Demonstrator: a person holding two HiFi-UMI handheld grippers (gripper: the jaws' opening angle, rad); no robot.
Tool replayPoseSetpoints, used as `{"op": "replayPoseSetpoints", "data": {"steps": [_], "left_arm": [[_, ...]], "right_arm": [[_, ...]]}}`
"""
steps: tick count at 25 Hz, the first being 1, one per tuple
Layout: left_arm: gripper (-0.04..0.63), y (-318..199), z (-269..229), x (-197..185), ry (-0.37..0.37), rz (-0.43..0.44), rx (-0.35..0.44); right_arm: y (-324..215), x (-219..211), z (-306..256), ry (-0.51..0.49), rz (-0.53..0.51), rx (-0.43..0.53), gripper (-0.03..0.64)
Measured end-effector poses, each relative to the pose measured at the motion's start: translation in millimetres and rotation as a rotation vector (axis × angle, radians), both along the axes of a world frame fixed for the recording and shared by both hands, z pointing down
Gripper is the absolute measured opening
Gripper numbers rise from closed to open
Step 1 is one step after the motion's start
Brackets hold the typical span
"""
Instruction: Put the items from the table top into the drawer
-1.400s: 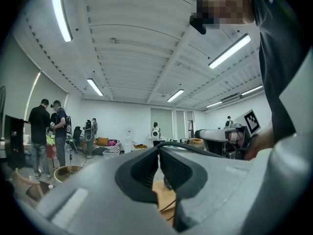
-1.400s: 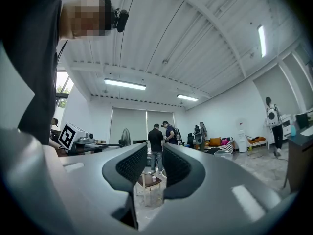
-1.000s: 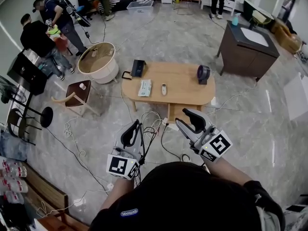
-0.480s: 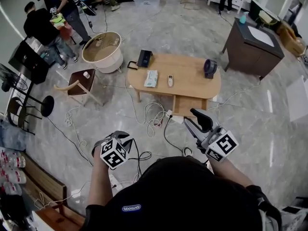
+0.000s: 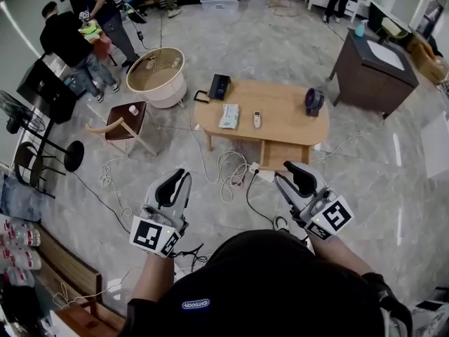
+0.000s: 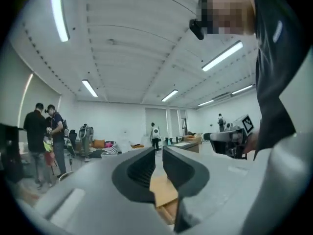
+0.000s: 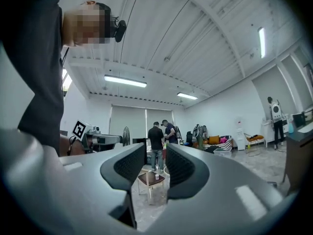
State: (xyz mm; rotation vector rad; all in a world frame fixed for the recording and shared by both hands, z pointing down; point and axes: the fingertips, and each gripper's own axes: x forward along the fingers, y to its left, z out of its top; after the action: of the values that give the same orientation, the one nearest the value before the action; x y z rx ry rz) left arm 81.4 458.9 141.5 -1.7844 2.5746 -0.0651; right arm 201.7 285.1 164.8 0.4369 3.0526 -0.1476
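A low wooden table point(image 5: 287, 128) stands ahead on the marble floor, with a drawer point(image 5: 283, 154) under its top. On the top lie a black box point(image 5: 219, 86), a tissue pack point(image 5: 229, 116), a small remote point(image 5: 257, 119) and a dark desk fan point(image 5: 314, 101). My left gripper point(image 5: 172, 187) hovers well short of the table, its jaws all but touching and empty point(image 6: 157, 155). At the same height to the right, my right gripper point(image 5: 297, 177) has a narrow gap between its jaws, with nothing in it point(image 7: 156, 153).
Loose cables point(image 5: 228, 170) and a power strip lie on the floor between me and the table. A small side table point(image 5: 128, 121) and a round basket point(image 5: 158, 75) stand to the left, a dark cabinet point(image 5: 372, 62) at the right. People point(image 5: 74, 37) stand at the far left.
My left gripper has swung up from its lowered, turned-away pose and now points forward beside the right one. The view has shifted, so the table sits slightly farther right.
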Motion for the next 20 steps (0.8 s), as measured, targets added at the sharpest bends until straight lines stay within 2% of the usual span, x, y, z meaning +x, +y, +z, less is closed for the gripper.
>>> {"op": "replayPoseSetpoints", "data": {"steps": [2, 7, 10, 20], "left_arm": [[0.055, -16, 5, 15, -0.011, 0.021, 0.013], [0.203, -47, 18, 32, 0.078, 0.108, 0.047], [0.249, -48, 26, 31, 0.085, 0.115, 0.042], [0.329, -45, 33, 29, 0.060, 0.137, 0.017]], "right_arm": [[5, -3, -6, -0.016, -0.004, 0.009, 0.147], [11, 0, -11, -0.022, 0.003, 0.017, 0.195], [17, 0, -6, -0.015, -0.008, 0.018, 0.244], [24, 4, -2, -0.020, 0.005, 0.005, 0.351]]}}
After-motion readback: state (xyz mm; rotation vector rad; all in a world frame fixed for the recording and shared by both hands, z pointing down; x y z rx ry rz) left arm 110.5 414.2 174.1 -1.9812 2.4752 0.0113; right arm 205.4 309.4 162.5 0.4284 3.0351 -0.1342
